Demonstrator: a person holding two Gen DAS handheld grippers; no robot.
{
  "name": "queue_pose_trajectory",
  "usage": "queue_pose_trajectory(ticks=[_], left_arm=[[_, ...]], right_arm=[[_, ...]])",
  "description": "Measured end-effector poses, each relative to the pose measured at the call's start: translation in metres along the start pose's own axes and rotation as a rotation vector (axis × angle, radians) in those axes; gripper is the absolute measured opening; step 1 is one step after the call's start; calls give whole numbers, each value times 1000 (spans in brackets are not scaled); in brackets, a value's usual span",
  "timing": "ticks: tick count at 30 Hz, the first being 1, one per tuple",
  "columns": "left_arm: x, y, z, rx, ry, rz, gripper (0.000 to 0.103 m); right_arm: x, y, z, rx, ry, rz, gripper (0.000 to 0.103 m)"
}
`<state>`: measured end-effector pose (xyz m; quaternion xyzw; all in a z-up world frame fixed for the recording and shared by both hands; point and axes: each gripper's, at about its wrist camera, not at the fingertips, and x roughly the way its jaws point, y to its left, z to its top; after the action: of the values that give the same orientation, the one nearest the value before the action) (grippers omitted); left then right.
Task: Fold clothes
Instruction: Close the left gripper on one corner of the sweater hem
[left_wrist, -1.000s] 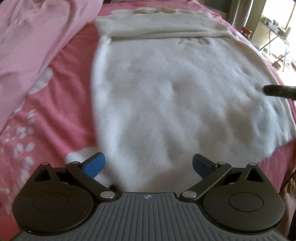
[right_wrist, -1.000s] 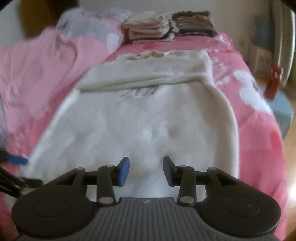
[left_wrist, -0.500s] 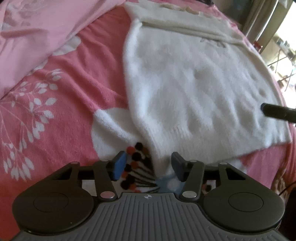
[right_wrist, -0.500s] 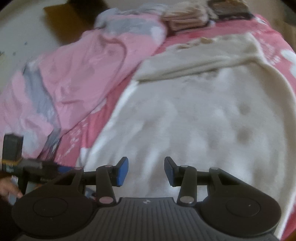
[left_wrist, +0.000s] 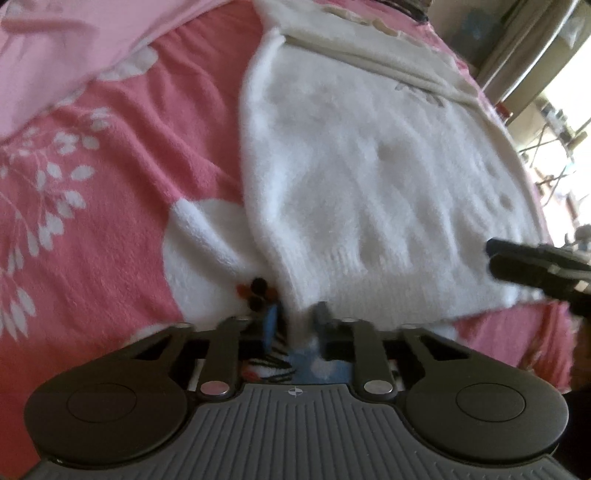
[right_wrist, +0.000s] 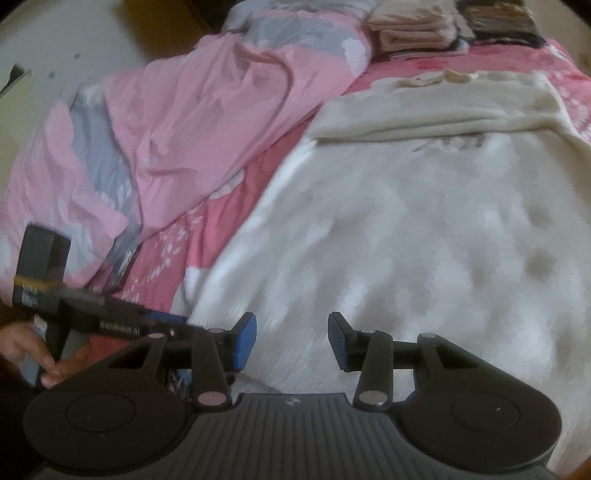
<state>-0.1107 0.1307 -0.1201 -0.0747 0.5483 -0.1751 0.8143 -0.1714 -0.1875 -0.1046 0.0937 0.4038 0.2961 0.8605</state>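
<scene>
The sweater (left_wrist: 369, 177) is spread flat on the bed (left_wrist: 122, 173), its top already folded. Its near-left hem corner is pinched by the left hand-held gripper (left_wrist: 295, 325); the right hand-held gripper (right_wrist: 291, 336) is held released over the hem. A hem fold seems in hand; a matching right-corner grip is probably called for.

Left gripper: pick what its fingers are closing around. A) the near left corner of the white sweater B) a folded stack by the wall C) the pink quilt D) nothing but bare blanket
A: in the left wrist view the left gripper has its fingers either side of the white sweater at its near left corner.
</scene>
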Motion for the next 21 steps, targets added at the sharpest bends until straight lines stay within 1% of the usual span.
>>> queue_pose_trajectory(ticks=[2,4,10,14,17,18,19,20,21], left_arm=[[-2,7,2,-46,5,-38,7],[-6,15,4,-96,12,-81,7],[-15,34,12,-251,30,-210,6],[-21,41,16,-327,33,-273,6],[-19,42,18,-370,37,-307,6],[-18,43,18,-385,38,-318,6],[-18,43,18,-398,39,-331,6],[-18,43,18,-406,40,-341,6],[-17,44,18,-408,42,-346,6]], right_arm=[[4,11,0,-68,6,4,45],[8,23,-1,-136,13,7,45],[27,75,-7,-461,-1,46,48],[41,99,-14,-610,-26,59,49],[54,116,-21,-722,-41,37,49],[57,120,-24,-752,-47,11,49],[61,123,-28,-781,-53,-19,48],[63,124,-29,-785,-57,-37,44],[66,124,-30,-785,-59,-52,42]])
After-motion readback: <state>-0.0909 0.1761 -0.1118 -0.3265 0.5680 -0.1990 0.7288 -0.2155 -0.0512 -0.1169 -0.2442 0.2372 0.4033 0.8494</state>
